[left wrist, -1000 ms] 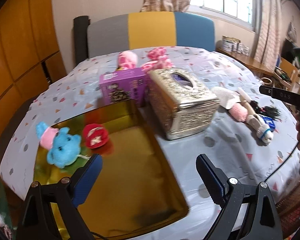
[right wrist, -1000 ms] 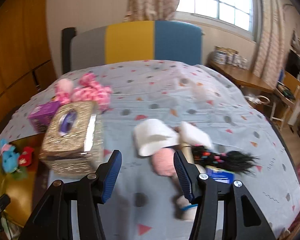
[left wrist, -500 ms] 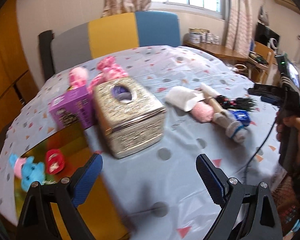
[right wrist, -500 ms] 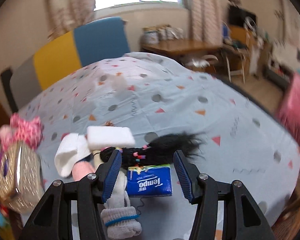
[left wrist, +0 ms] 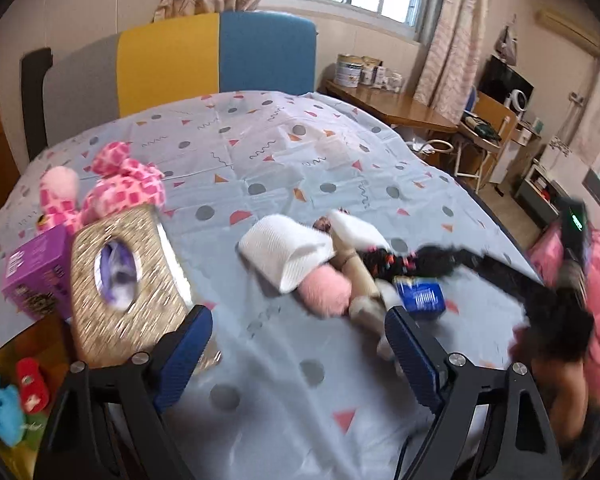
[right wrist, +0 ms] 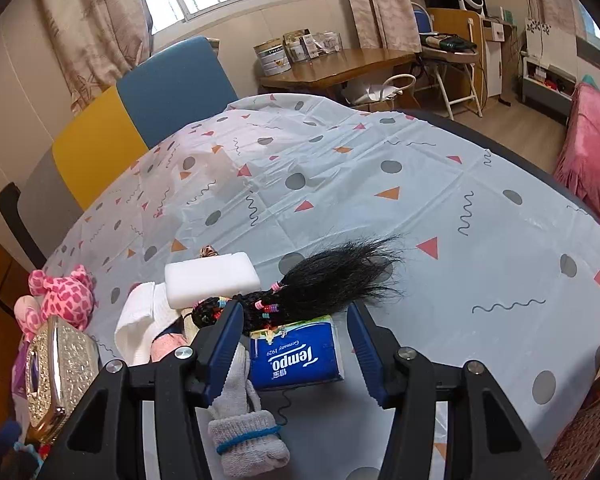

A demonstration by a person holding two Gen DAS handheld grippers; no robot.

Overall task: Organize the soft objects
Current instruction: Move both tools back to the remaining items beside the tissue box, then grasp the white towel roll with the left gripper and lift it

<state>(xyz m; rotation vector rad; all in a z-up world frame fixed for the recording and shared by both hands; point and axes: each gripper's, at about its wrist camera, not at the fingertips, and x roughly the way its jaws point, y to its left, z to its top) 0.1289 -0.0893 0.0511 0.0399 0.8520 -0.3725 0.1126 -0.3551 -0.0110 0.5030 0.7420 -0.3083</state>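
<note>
The right hand-held gripper [right wrist: 296, 344] is angling downward, jaws parted astride the blue "Tempo" tissue pack [right wrist: 296, 354]; the left hand-held gripper [left wrist: 300, 348] is closing, empty.

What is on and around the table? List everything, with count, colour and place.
tissue pack: 1, blue, between the right fingers
hair bundle: 1, black, behind the pack
sponge block: 1, white, on the pile
knit sock: 1, grey, near edge
cloth: 1, white, mid-table
pompom: 1, pink, beside the cloth
tissue box: 1, gold, left
carton: 1, purple, far left
plush: 1, pink, behind the box
small toys: several, blue and red, on a tray
tablecloth: 1, pale patterned
left hand-held gripper: closing, nothing between
right hand-held gripper: open
</note>
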